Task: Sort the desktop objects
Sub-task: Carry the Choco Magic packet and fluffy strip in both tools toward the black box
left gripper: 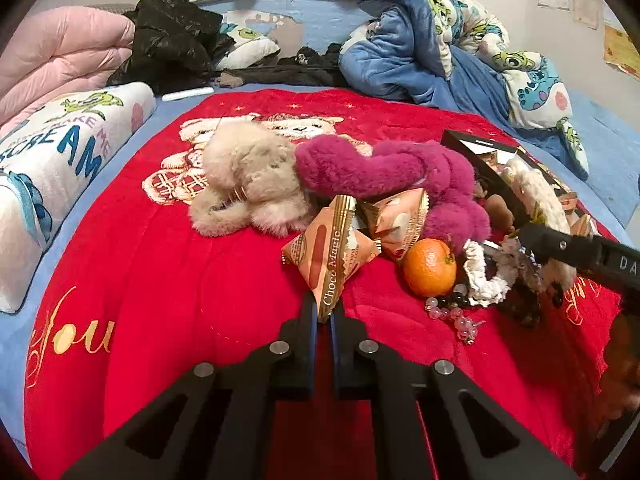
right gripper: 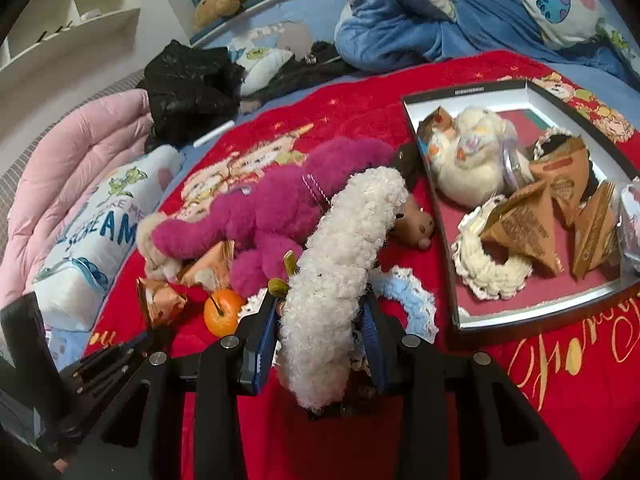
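Here, a red blanket with teddy-bear print and gold lettering covers the bed and carries everything else. On its right side lies a shallow black-rimmed box with a red floor, holding a cream plush ball, a cream knitted scrunchie and several orange snack packets. A magenta plush toy sprawls across the middle of the blanket, touching a beige plush toy on its left. The right gripper holds a white curly plush toy, its blue-padded fingers spread wide on either side of the toy's lower body and pressing into the fleece; the toy stands up out of the grip, to the left of the box. A pale blue scrunchie lies on the blanket between that gripper and the box. The left gripper has its fingers nearly together, pinching the lower tip of an orange "Choco Magic" packet, which sits just left of a tangerine. A second orange packet leans behind the fruit, against the magenta toy. Clear beads lie just beside the tangerine.
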Demonstrator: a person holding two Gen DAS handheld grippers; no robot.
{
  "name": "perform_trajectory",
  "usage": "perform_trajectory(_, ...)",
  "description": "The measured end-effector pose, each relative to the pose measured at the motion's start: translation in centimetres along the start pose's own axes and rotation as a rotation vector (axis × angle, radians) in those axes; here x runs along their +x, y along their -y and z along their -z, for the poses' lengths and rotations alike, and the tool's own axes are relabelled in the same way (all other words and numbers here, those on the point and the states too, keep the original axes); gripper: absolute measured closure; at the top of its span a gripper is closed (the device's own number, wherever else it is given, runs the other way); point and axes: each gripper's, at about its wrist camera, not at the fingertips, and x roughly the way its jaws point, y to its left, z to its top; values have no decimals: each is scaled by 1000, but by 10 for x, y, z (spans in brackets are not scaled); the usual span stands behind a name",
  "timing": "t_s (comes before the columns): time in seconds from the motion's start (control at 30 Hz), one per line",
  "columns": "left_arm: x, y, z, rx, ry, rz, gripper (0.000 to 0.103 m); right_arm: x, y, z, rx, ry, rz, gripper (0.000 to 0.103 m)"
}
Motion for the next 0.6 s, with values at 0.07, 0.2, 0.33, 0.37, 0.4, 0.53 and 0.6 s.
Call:
perform_trajectory(0.07, -4, 2, 1, 6, 12, 7, 97, -3, -2, -1, -9, 12, -3, 66)
perform_trajectory(0.2, -6, 4, 3, 12, 25, 1, 97, -4, -5, -2, -20, 19, -8, 66)
perform_trajectory(0.33, -9, 6, 2, 20, 41, 2, 97, -5, -4, -2, -21, 21, -10, 66)
perform_trajectory(0.37, -10, 7, 3, 21, 44, -9, 97, -5, -4, -2, -21, 21, -11, 66)
perform_trajectory(0.4, -11, 7, 3, 22, 44, -10, 97, -6, -4, -2, -21, 21, -10, 66)
perform_trajectory(0.53, -12, 11, 5, 22, 44, -5, 97, -7, -2, 0, -22, 20, -7, 66)
perform_trajectory(0.6, -14, 13, 5, 12, 51, -10, 97, -8, -1, 0, -22, 21, -6, 66)
